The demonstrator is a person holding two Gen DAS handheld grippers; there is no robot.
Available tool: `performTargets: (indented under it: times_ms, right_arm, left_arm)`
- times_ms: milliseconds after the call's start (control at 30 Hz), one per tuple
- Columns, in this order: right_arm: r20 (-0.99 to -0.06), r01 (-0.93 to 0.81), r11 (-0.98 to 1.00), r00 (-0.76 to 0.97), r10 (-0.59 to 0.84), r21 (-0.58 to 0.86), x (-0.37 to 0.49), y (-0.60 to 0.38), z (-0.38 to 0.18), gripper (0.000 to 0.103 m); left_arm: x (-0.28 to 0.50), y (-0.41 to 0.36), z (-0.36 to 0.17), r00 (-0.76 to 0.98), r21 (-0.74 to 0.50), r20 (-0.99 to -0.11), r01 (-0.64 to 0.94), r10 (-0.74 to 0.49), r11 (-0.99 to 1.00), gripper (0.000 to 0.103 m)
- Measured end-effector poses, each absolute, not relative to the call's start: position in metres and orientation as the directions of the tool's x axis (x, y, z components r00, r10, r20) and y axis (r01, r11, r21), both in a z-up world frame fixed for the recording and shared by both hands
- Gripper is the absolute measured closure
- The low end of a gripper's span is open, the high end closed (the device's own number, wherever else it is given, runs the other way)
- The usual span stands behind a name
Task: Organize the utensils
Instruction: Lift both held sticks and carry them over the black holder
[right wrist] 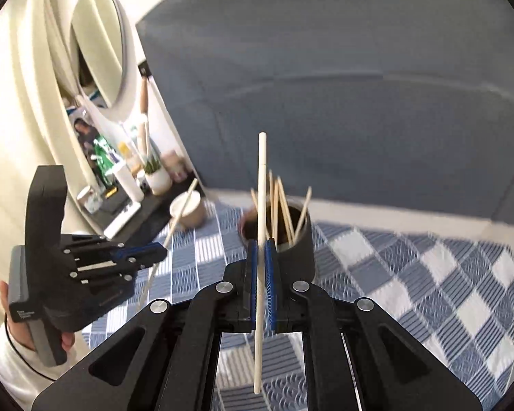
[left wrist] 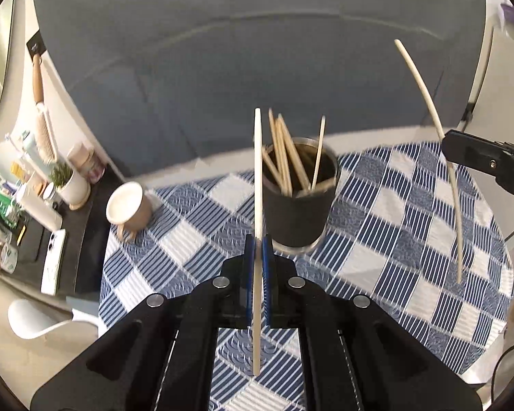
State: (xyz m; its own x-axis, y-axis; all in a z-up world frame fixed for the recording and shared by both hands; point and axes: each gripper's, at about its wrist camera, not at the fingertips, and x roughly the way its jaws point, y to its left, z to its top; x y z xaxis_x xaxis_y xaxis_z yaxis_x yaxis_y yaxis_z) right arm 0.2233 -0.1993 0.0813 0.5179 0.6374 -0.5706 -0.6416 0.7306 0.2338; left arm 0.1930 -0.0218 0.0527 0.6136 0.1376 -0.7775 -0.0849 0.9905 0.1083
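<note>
A black cup (left wrist: 300, 210) holding several wooden chopsticks (left wrist: 284, 157) stands on the blue checked tablecloth (left wrist: 394, 226). My left gripper (left wrist: 258, 239) is shut on a pale chopstick (left wrist: 257, 178), held upright just left of the cup. My right gripper (right wrist: 264, 245) is shut on another pale chopstick (right wrist: 261, 188), upright in front of the cup (right wrist: 291, 250). In the left wrist view the right gripper (left wrist: 445, 144) shows at the right edge with its chopstick (left wrist: 452, 185). In the right wrist view the left gripper (right wrist: 164, 250) shows at the left with its chopstick (right wrist: 178, 215).
A beige paper cup (left wrist: 128, 207) lies on its side on the cloth, left of the black cup. A dark side shelf (left wrist: 34, 239) at the left carries a small plant pot (left wrist: 72, 185), bottles and a phone. A grey sofa back (left wrist: 257, 68) rises behind the table.
</note>
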Motion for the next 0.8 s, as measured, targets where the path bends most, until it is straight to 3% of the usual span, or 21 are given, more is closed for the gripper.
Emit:
performTargets:
  times_ms: [367,800]
  right_arm:
    - [-0.390,-0.735,0.645,0.542,0.744,0.209,0.253,-0.180,0.124,0.098]
    - [-0.303,-0.754,0.586,0.507,0.807,0.297,0.318,-0.158,0.098,0.098]
  left_arm:
    - [0.251,-0.010,0.074,0.684,0.010,-0.729,-0.009,0.013,1.000,0.098]
    - [0.295,0.017,0.070,0.768,-0.126,-0.626,0.077,-0.139,0.989,0.098]
